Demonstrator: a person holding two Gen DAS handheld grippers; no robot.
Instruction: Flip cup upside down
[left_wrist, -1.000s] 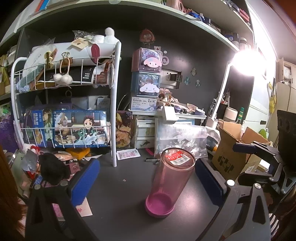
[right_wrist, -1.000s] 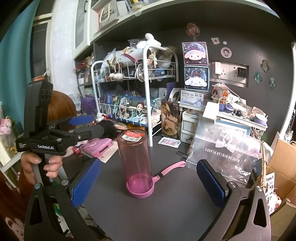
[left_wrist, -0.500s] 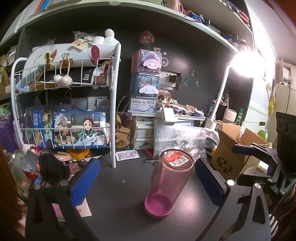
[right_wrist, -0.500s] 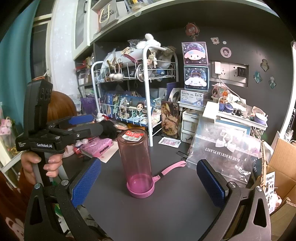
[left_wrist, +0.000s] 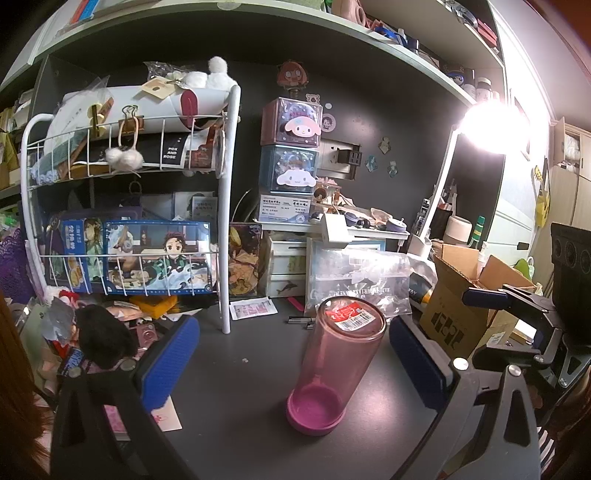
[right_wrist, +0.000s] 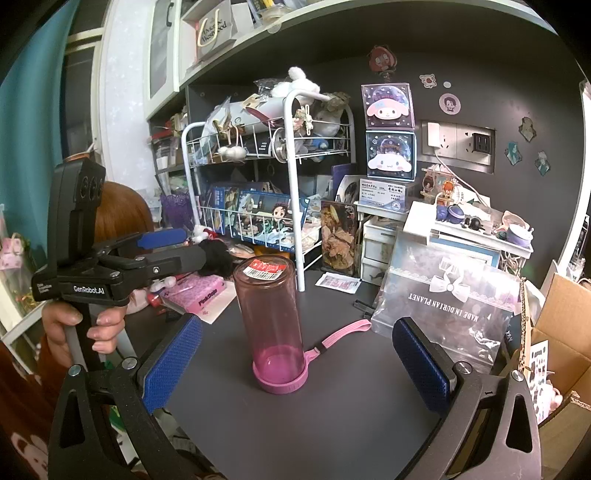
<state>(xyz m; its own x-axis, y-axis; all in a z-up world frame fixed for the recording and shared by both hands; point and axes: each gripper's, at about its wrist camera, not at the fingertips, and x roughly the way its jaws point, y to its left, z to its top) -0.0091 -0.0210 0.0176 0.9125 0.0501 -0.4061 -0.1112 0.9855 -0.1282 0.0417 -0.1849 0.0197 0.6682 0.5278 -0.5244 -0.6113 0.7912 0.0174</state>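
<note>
A tall clear pink cup (left_wrist: 334, 363) stands on the dark desk with its solid pink end down and a red-and-white label on its top end; it also shows in the right wrist view (right_wrist: 272, 325). A pink strap (right_wrist: 341, 334) trails from its base. My left gripper (left_wrist: 291, 363) is open, with the cup standing between its blue pads, nearer the right one, and apart from both. My right gripper (right_wrist: 297, 367) is open, with the cup between its blue pads and just beyond them. Neither touches the cup.
A white wire rack (left_wrist: 225, 206) full of boxes stands at the back left. A clear plastic bag (right_wrist: 447, 299) and a cardboard box (left_wrist: 465, 306) sit to the right. A pink packet (right_wrist: 201, 291) and clutter lie left. A bright lamp (left_wrist: 487, 127) shines right.
The left wrist view has shifted slightly, so the cup sits a little lower in it. The right gripper and the cup have not visibly moved.
</note>
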